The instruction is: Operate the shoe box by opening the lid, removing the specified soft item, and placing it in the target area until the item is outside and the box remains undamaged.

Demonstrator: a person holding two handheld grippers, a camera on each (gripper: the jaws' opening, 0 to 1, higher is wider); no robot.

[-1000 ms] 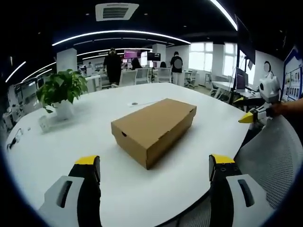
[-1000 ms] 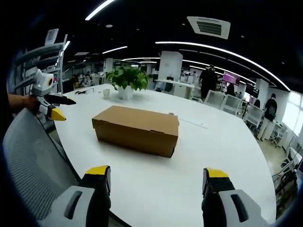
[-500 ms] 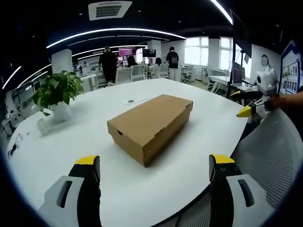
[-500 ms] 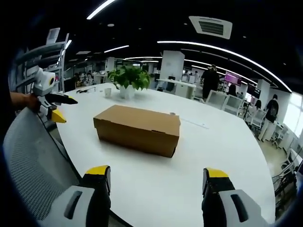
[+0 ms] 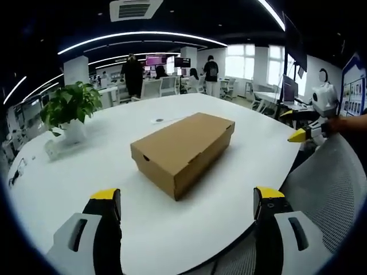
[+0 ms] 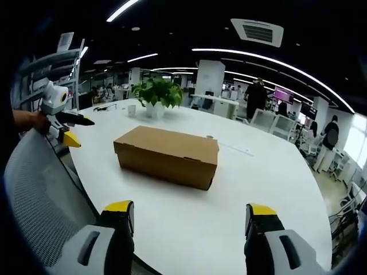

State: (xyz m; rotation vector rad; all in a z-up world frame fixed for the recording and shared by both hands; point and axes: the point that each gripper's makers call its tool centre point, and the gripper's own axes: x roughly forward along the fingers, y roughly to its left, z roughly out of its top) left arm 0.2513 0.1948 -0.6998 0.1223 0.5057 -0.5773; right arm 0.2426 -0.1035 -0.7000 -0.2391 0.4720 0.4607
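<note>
A brown cardboard shoe box (image 5: 182, 150) lies shut on the round white table (image 5: 114, 195), lid down all round. In the left gripper view my left gripper (image 5: 186, 197) stands open well short of the box, nothing between its yellow-tipped jaws. The right gripper (image 5: 304, 130) shows at the far right of that view, off the table's edge. In the right gripper view the box (image 6: 167, 156) sits mid-table; my right gripper (image 6: 190, 211) is open and empty in front of it. The left gripper (image 6: 67, 129) hangs at the left there, held by a hand. What the box holds is hidden.
A potted green plant (image 5: 70, 109) stands at the table's far left side. A grey mesh chair back (image 5: 330, 195) is close at the right, and a grey mesh chair back (image 6: 34, 195) at the left. People (image 5: 133, 74) stand among desks far behind. A small cup (image 6: 131, 110) sits near the plant.
Both views shifted slightly with the hands. The box has not moved and both grippers stay open.
</note>
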